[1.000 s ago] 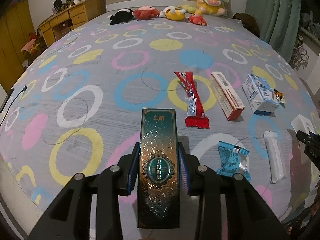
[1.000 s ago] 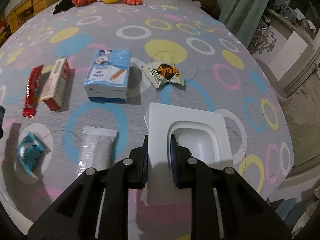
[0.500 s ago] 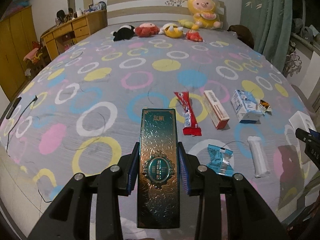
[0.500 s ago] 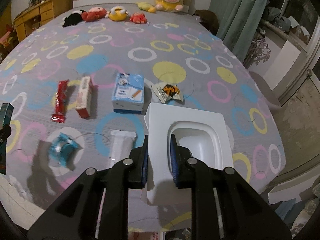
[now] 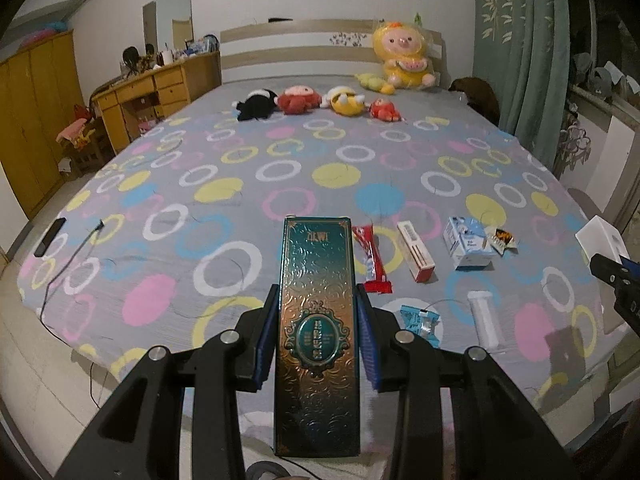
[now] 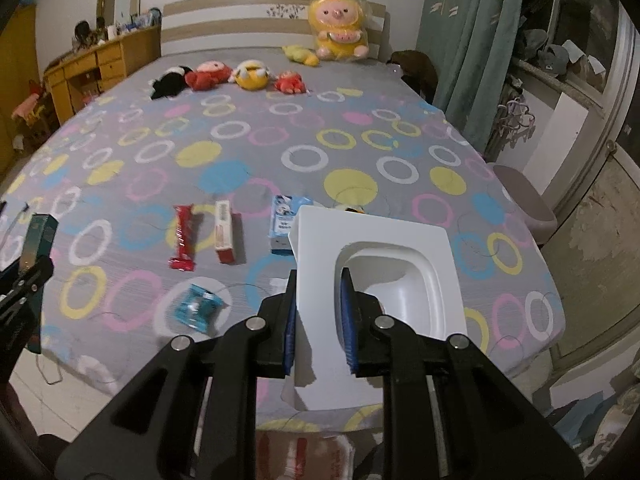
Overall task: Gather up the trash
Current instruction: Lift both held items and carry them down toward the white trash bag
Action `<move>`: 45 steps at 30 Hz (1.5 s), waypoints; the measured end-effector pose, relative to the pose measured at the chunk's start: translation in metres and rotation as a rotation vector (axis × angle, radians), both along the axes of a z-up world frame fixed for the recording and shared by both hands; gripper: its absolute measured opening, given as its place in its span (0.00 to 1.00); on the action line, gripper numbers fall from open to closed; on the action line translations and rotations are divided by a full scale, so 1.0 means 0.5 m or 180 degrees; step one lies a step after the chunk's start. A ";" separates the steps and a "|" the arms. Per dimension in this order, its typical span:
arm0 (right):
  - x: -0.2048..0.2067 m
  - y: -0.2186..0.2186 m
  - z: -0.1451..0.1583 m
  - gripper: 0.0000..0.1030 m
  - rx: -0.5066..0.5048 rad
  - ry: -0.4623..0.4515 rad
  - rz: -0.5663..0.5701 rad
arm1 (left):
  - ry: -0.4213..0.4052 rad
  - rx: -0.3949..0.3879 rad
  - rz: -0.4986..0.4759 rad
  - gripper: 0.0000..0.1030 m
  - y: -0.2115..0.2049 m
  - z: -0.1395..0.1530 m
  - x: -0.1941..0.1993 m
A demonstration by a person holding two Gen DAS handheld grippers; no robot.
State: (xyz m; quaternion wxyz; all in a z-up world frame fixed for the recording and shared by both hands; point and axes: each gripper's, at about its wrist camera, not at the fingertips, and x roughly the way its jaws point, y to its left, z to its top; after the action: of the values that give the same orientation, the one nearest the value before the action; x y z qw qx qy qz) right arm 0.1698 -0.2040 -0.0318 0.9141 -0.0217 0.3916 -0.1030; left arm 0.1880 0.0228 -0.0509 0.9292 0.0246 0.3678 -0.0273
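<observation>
Lifting clear of the bed (image 5: 280, 184), the left tool (image 5: 317, 332) stays clamped on the teal box (image 5: 318, 320) and the right tool (image 6: 318, 316) on the white tray (image 6: 384, 264), leaving six items still to collect.

Wrappers (image 5: 375, 258) and boxes (image 5: 416, 250) on bed (image 5: 200, 184)
</observation>
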 end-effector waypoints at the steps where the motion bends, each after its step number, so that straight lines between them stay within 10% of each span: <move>1: -0.011 0.006 0.015 0.18 0.0002 -0.0044 0.0020 | -0.0029 0.0005 0.0010 0.34 0.003 0.012 -0.009; 31: -0.138 0.175 0.379 0.18 0.0014 -0.0880 0.0561 | -0.0696 0.0039 0.0152 0.34 0.092 0.285 -0.144; 45: -0.405 0.122 0.438 0.18 0.0220 -0.1076 0.0497 | -0.0849 -0.0161 -0.0229 0.34 0.029 0.345 -0.283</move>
State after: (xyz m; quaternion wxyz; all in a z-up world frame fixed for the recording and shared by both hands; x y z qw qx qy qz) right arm -0.0327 -0.1430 0.1875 0.9723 -0.0030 0.2329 -0.0204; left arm 0.0465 0.0371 0.1215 0.9686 0.0178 0.2391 -0.0664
